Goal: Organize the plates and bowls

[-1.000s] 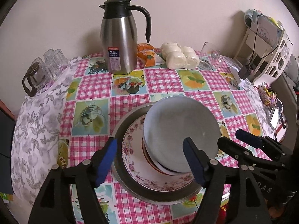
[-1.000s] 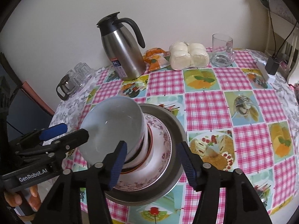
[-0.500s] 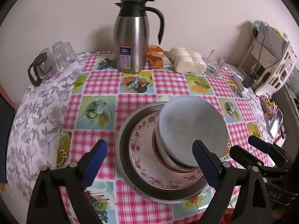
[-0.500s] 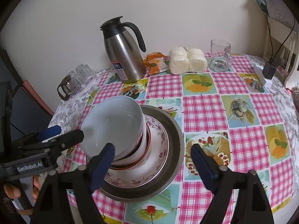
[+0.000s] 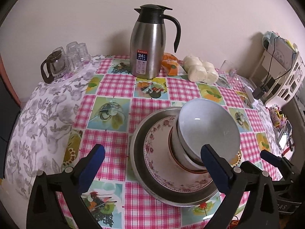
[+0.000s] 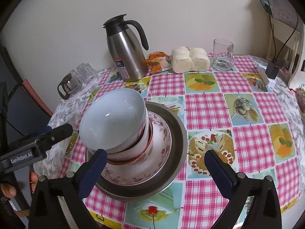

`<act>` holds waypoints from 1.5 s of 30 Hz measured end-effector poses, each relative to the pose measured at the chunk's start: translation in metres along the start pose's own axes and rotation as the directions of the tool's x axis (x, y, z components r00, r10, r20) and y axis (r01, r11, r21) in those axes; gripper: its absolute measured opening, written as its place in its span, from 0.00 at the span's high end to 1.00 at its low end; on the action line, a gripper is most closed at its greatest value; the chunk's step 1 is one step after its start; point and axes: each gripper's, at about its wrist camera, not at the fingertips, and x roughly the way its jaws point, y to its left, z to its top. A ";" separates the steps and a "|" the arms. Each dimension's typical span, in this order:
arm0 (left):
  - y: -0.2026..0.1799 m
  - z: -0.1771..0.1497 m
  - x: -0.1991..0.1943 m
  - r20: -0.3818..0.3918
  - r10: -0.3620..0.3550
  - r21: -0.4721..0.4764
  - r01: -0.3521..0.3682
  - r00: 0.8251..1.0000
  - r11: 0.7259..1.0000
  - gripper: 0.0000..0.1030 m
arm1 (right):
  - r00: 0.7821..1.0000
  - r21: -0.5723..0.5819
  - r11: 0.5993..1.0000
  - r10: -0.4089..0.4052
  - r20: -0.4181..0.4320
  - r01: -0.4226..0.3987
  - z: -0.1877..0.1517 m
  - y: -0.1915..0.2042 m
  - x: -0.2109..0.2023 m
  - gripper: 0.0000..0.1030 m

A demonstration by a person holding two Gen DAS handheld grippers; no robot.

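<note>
A stack of bowls topped by a pale blue-white bowl stands on a floral plate inside a wide steel dish. My left gripper hovers in front of the stack, its jaws opening wide; its right finger overlaps the bowls in the picture, no pad presses on them. My right gripper hangs over the near rim of the dish, jaws also opening, gripping nothing. Each gripper shows at the edge of the other's view.
A steel thermos jug stands at the back, with an orange packet and wrapped buns beside it. Glasses and a glass teapot sit back left, a glass mug back right. A hand holds the left gripper.
Both grippers' jaws have spread much wider. The left gripper has slid left, so the stack now sits toward its right finger instead of between the two.
</note>
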 end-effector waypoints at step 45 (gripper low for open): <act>-0.028 -0.125 -0.007 0.034 0.188 0.081 -0.190 0.982 0.978 0.02 | 0.996 -0.063 0.994 -0.088 0.008 0.089 -0.106 -0.004 -0.015 0.00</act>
